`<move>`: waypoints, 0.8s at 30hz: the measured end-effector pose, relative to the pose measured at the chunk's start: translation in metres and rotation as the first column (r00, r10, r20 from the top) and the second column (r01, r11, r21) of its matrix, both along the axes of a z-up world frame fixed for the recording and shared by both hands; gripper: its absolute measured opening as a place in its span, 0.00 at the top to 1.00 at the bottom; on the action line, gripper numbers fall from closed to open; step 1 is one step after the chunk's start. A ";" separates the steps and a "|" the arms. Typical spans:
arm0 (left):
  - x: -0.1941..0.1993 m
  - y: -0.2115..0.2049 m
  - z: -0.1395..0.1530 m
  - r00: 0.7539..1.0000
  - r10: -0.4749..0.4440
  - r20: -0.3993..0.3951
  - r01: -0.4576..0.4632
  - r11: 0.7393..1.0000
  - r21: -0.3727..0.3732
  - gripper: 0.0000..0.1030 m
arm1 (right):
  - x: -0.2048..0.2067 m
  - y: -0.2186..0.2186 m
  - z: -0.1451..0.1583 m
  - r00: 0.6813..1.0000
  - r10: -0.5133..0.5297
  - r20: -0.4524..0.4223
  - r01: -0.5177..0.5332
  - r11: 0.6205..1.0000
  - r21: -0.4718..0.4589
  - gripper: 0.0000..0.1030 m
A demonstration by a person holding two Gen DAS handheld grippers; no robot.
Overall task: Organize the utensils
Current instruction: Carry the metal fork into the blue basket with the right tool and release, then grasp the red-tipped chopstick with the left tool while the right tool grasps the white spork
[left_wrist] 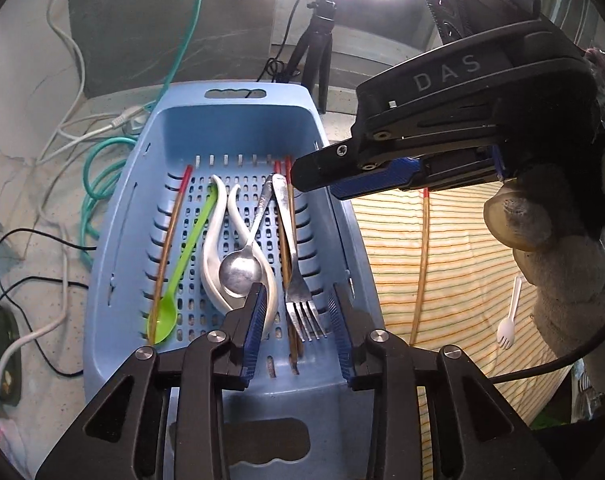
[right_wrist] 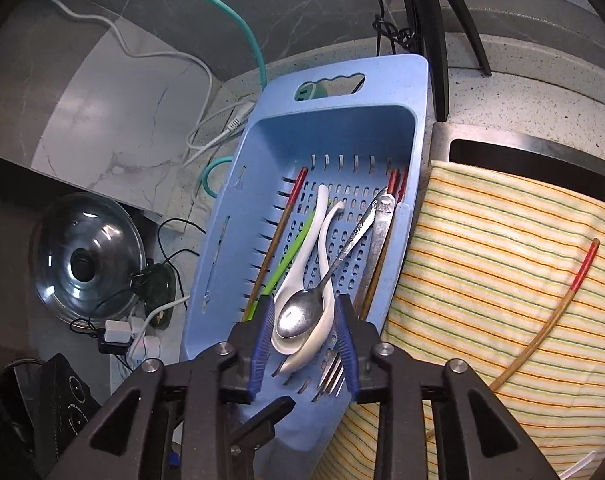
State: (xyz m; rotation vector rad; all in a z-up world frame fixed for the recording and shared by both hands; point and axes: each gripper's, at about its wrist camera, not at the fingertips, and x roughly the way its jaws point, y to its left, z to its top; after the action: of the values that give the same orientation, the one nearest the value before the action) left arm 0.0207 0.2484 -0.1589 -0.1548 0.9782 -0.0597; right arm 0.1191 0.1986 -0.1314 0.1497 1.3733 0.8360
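While both hand-held grippers hover part-open and empty, the left hand-held gripper (left_wrist: 294, 320) and right hand-held gripper (right_wrist: 302, 332) frame a blue basket (left_wrist: 238, 120) holding a metal spoon (left_wrist: 240, 272), fork (left_wrist: 302, 304), chopsticks; another chopstick (left_wrist: 422, 264) lies on striped cloth (left_wrist: 462, 240) at three o'clock.

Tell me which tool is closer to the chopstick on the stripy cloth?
Right. The right tool hangs over the chopstick's red end; the left tool is over the basket alongside.
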 end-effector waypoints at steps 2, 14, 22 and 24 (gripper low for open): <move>-0.001 -0.002 0.002 1.000 -0.006 0.003 0.006 1.000 0.006 0.70 | 0.000 -0.003 0.001 1.000 -0.003 -0.001 0.003 1.000 0.001 0.71; -0.011 -0.023 0.015 0.996 -0.091 0.023 0.090 0.995 0.035 0.70 | -0.002 -0.074 0.027 0.996 -0.082 0.040 0.082 0.997 0.009 0.71; -0.013 -0.044 0.018 0.985 -0.169 0.026 0.168 0.985 0.033 0.70 | -0.016 -0.153 0.022 0.978 -0.204 0.036 0.205 0.978 -0.030 0.71; -0.014 -0.050 0.019 0.981 -0.192 0.026 0.191 0.981 0.032 0.70 | -0.021 -0.177 0.017 0.967 -0.255 0.014 0.256 0.966 -0.033 0.71</move>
State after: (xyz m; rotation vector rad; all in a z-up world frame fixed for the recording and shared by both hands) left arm 0.0072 0.1983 -0.1399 -0.0317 0.9627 -0.2236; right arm 0.0979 0.0219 -0.1145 0.2889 1.3254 0.5959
